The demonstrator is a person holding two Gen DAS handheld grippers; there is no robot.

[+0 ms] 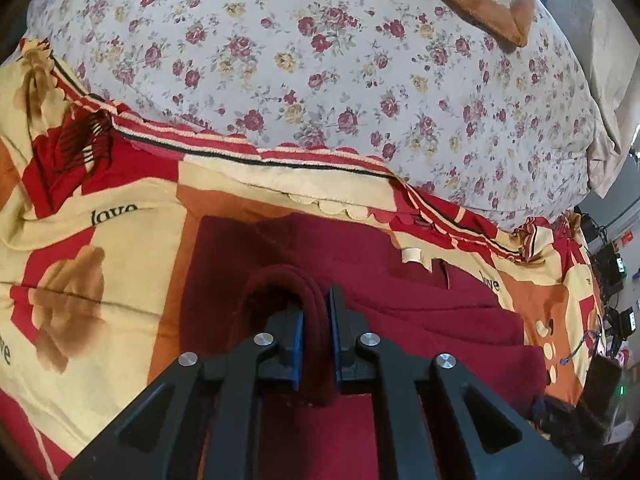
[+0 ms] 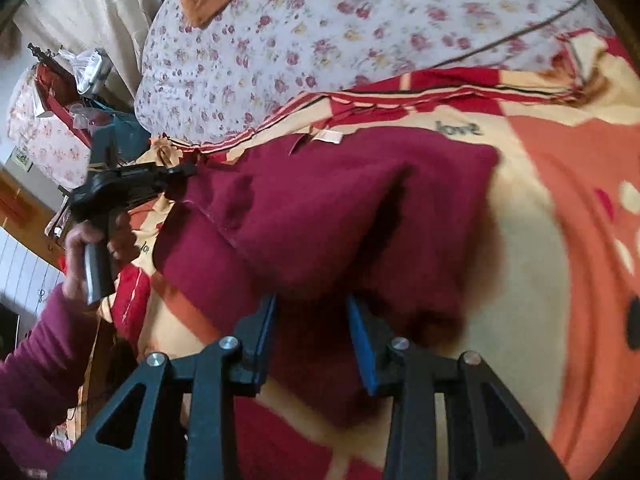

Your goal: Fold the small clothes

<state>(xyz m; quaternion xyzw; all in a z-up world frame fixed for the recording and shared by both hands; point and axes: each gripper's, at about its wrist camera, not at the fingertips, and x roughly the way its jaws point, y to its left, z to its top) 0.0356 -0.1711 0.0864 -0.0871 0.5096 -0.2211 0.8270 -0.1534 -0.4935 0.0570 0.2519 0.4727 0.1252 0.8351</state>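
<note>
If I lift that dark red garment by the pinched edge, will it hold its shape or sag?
Probably sag: the dark red garment lies in soft ridges on the blanket, so it looks limp. Its thick edge loops over where the left gripper pinches it, suggesting soft, bulky knit. It likely won't slip, since its surface looks fuzzy.

Left gripper (image 1: 316,312) clamped on garment fold (image 1: 312,300) — right gripper (image 2: 312,308) jaws apart.
</note>
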